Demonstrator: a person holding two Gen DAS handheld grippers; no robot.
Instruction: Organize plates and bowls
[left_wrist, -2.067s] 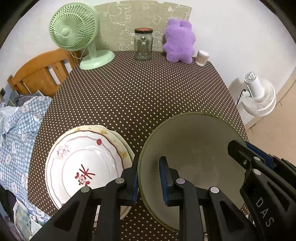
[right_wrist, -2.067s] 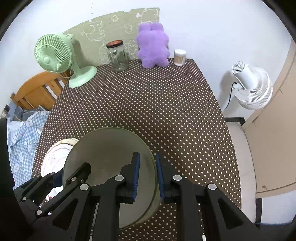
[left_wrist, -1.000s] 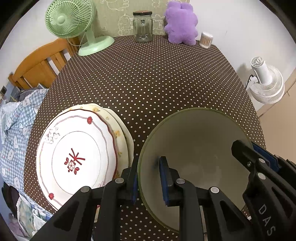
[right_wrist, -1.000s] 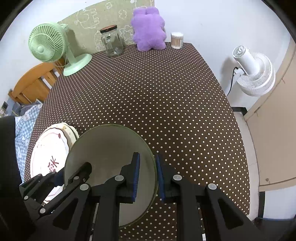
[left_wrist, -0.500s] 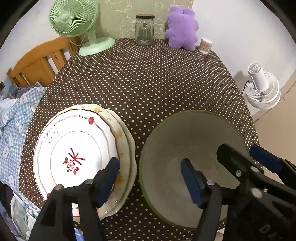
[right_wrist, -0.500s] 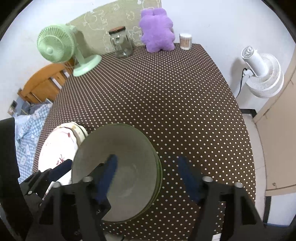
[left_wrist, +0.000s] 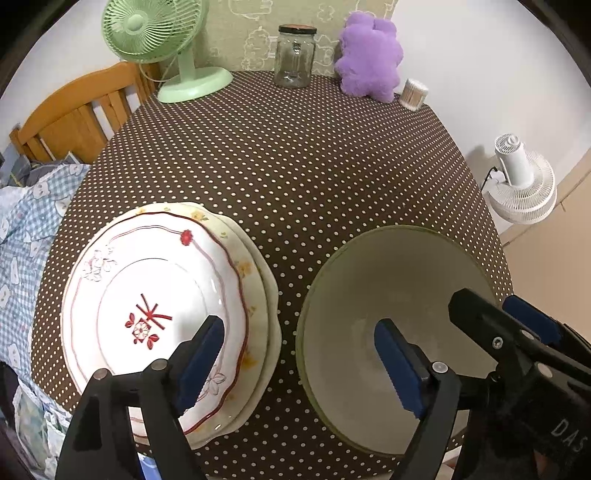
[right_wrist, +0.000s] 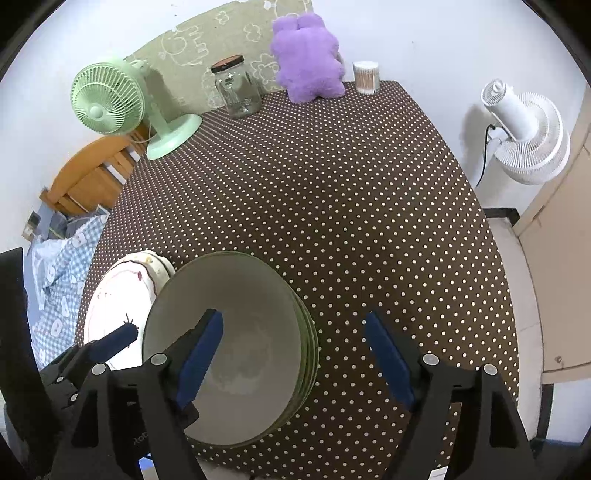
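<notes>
A stack of white plates (left_wrist: 155, 280) with red flower marks lies at the front left of the dotted table (left_wrist: 295, 166). Beside it on the right sits an olive-green bowl (left_wrist: 399, 280); the right wrist view shows it nested on other green bowls (right_wrist: 236, 325). My left gripper (left_wrist: 299, 360) straddles the bowl's left rim, one finger over the plates and one inside the bowl. My right gripper (right_wrist: 295, 356) straddles the right rim. Both sets of jaws are opening and no pad touches the bowl.
At the table's far edge stand a green fan (left_wrist: 155, 40), a glass jar (left_wrist: 295, 55), a purple plush (left_wrist: 369, 55) and a swab tub (left_wrist: 413, 94). A wooden chair (left_wrist: 74, 114) and blue checked cloth (left_wrist: 26, 229) lie left; a white floor fan (left_wrist: 521, 184) stands right.
Both grippers were shut on the green bowl's rim, left and right. They have let go and spread wide, and the bowl now rests free beside the plates.
</notes>
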